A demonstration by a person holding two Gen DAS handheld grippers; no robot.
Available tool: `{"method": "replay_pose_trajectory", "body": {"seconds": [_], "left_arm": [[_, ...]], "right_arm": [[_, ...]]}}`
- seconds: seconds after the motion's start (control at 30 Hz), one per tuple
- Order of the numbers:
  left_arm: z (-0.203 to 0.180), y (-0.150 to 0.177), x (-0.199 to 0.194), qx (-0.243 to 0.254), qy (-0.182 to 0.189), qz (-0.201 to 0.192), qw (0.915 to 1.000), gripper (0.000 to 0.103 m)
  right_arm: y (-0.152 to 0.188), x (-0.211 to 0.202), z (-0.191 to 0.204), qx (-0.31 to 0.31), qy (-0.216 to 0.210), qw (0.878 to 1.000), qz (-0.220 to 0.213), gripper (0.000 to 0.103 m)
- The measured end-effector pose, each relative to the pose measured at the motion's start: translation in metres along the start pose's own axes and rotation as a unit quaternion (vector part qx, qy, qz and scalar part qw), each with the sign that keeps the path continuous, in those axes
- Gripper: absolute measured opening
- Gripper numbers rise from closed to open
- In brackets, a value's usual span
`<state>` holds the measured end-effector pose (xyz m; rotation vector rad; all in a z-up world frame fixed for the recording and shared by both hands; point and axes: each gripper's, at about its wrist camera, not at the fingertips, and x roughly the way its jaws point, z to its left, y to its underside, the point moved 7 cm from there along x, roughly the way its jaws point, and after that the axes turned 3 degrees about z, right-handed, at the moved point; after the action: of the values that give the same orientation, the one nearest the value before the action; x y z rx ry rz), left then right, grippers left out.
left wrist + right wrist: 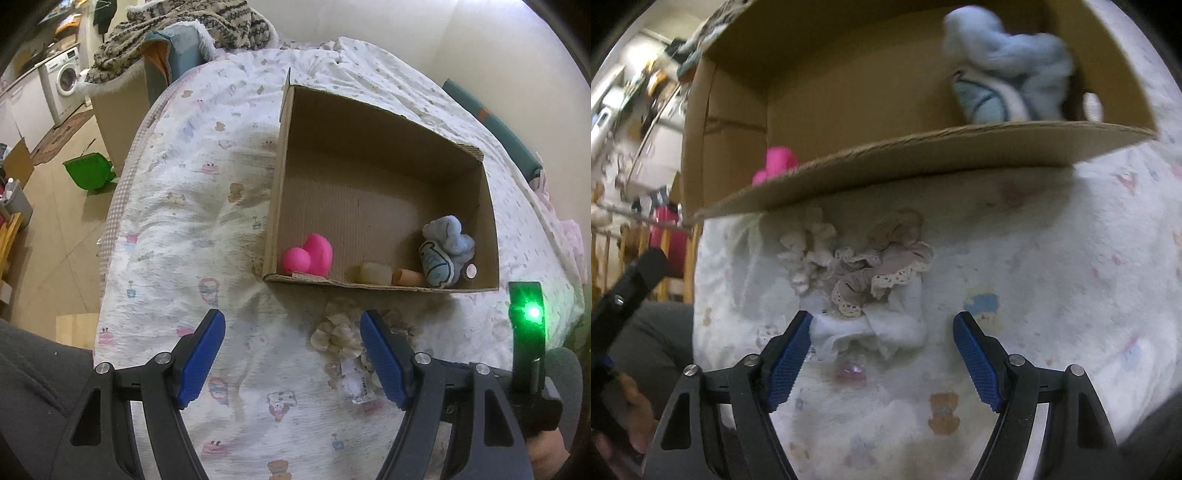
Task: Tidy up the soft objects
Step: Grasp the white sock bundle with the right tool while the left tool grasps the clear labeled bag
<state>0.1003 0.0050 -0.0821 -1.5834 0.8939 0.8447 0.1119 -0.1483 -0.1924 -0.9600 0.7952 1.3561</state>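
Note:
An open cardboard box [373, 286] [923, 147] sits on the patterned bed quilt [192, 206]. Inside it lie a pink heart-shaped soft toy [310, 254] [777, 162], a blue and white plush [445, 251] [1001, 74], a pale block [375, 273] and a small tan tube [406, 277]. In front of the box lies a heap of beige and white lacy scrunchies [857, 273] [340, 332]. My right gripper [882, 325] is open just above the heap's white near end, jaws on either side of it. My left gripper [291, 325] is open over bare quilt, the heap by its right finger.
The other gripper's body with a green light [532, 314] shows at the right of the left wrist view. Left of the bed are a wooden floor, a green dustpan [88, 171], a washing machine [62, 79] and a knitted blanket [177, 33] on a chair.

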Motion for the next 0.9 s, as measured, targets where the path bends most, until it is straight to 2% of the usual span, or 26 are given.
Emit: {"method": "replay_pose_trajectory", "body": {"seconds": [0.03, 0.13, 0.23, 0.3, 0.4, 0.6, 0.77, 0.9], "left_arm": [[0.0, 0.0, 0.001, -0.001, 0.001, 0.001, 1.0, 0.073], [0.0, 0.0, 0.003, -0.005, 0.006, 0.005, 1.0, 0.073], [-0.001, 0.0, 0.005, -0.008, 0.009, 0.009, 0.9999, 0.073], [0.0, 0.0, 0.005, -0.009, 0.01, 0.011, 0.9999, 0.073], [0.0, 0.0, 0.005, -0.009, 0.01, 0.01, 0.9999, 0.073], [0.006, 0.002, 0.006, -0.018, 0.01, 0.017, 0.9996, 0.073], [0.004, 0.011, 0.015, -0.027, 0.015, 0.045, 0.9985, 0.073], [-0.014, 0.028, 0.031, -0.012, 0.023, 0.081, 0.9964, 0.073]], "right_arm": [[0.0, 0.0, 0.002, -0.006, 0.003, 1.0, -0.001, 0.08], [0.005, 0.002, 0.01, -0.027, 0.002, 1.0, 0.005, 0.052], [0.01, 0.005, 0.012, -0.033, 0.007, 0.999, 0.011, 0.034], [0.011, 0.001, 0.011, -0.029, 0.003, 1.0, 0.01, 0.027], [0.014, -0.009, 0.013, -0.038, 0.011, 0.999, -0.005, 0.024], [0.025, -0.04, 0.022, -0.048, -0.007, 0.999, -0.015, 0.024], [0.015, -0.085, 0.008, -0.025, -0.019, 0.994, -0.108, 0.024], [0.008, -0.093, -0.012, 0.024, -0.019, 0.99, -0.137, 0.024]]}}
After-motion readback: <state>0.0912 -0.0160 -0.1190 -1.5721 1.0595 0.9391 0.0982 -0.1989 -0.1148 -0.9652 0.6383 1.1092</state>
